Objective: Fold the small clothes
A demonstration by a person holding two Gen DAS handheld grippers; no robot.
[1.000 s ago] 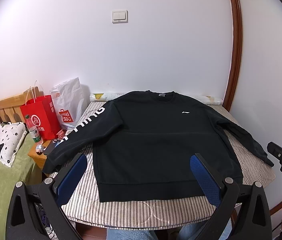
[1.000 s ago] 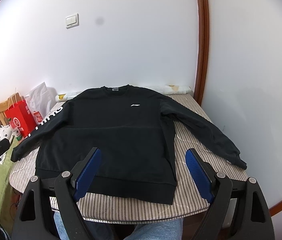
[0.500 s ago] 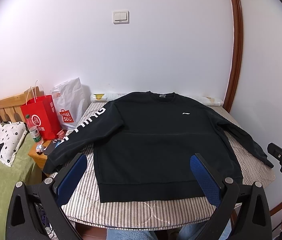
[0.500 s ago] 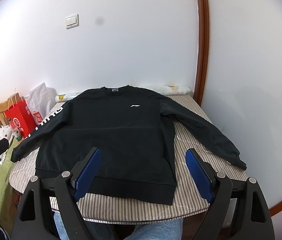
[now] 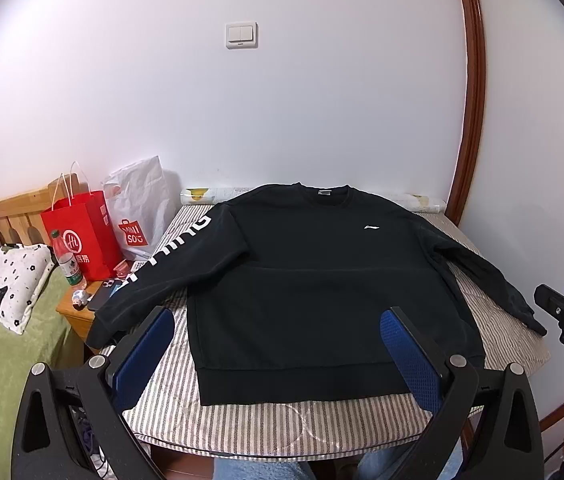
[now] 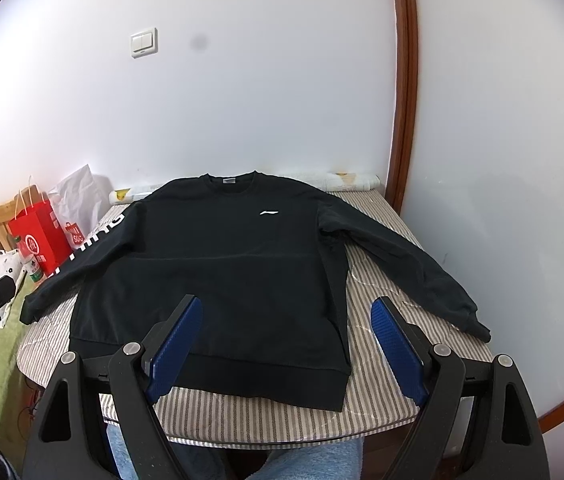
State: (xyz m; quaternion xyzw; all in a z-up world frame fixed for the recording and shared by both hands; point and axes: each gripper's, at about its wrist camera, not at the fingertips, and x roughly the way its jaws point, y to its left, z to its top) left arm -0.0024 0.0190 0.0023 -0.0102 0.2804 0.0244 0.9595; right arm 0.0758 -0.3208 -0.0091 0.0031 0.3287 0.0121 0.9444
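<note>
Black sweatshirt lies flat, front up, on the striped bench, filling the centre of both frames, collar toward the wall, hem toward me, both sleeves spread out. My left gripper and right gripper both hang above the hem edge, jaws spread wide, nothing between them. I judge the fabric soft, thick knit, moderately heavy for cloth, not slippery, no fragility; it will drape and sag, so pinch seams or ribbing, not mid-panel. Best holds look like the cuffs or shoulder seams for the sleeve fold-in, then the hem corners. Left view shows the left sleeve with white lettering at centre left, its cuff hanging past the bench edge, plus clutter at left: red bag, white bag, bottle, green bed. Right view shows the right sleeve full length, cuff at the right rim close to the wall; in the left view that cuff sits partly behind the other gripper at the frame's right edge.
</note>
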